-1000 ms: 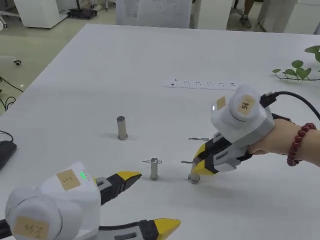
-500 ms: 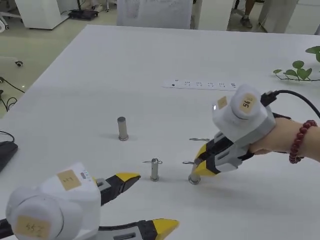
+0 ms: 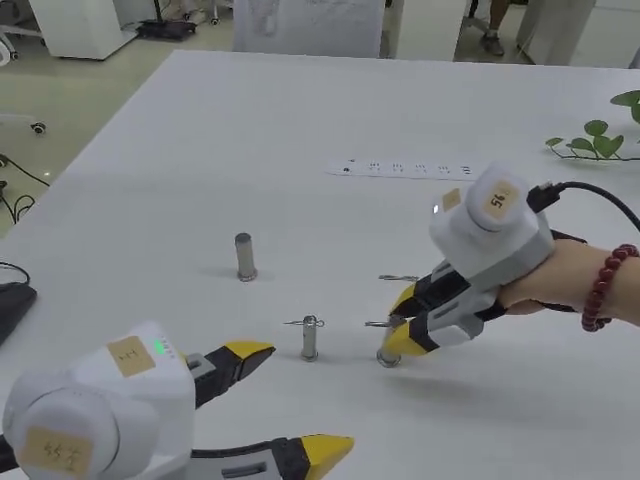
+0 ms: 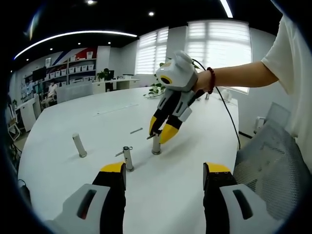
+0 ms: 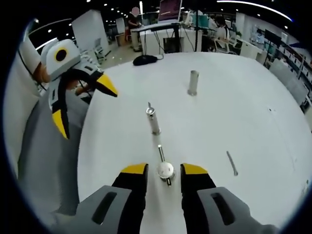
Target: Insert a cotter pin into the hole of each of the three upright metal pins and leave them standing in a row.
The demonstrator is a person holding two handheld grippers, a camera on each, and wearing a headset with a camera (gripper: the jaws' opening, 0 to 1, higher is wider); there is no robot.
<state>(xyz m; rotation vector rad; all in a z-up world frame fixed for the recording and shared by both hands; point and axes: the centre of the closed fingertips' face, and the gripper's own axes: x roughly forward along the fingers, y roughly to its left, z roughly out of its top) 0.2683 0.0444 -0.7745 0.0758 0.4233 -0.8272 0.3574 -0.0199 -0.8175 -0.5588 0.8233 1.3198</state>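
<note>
Since the earlier frame the right gripper (image 3: pixel 399 320) has tilted slightly, its body riding a little higher while its tips stay at the same pin. The left gripper (image 3: pixel 295 398) has eased back a little from the row. The three metal pins have not moved.

Left to right in the head view:

- The left gripper hangs low at the near edge of the white table (image 3: pixel 300 150). Its jaws are spread wide and carry nothing.
- The bare pin (image 3: pixel 244 256) stands upright, well apart from the others and further from the person, with its hole unfilled.
- The middle pin (image 3: pixel 309 338) stands upright with the first cotter pin (image 3: pixel 298 323) seated crosswise through its top.
- The right-hand pin (image 3: pixel 388 357) stands upright near the middle pin. The second cotter pin (image 3: pixel 375 324) passes through its head.
- The right gripper's jaws straddle that head. In the right gripper view they stand narrowly apart, with a sliver of table visible on each side and no grip taken.
- The loose cotter pin (image 3: pixel 398 278) lies flat on the table just beyond the right gripper's tips.
- A power strip (image 3: pixel 405 169) lies further back.
</note>
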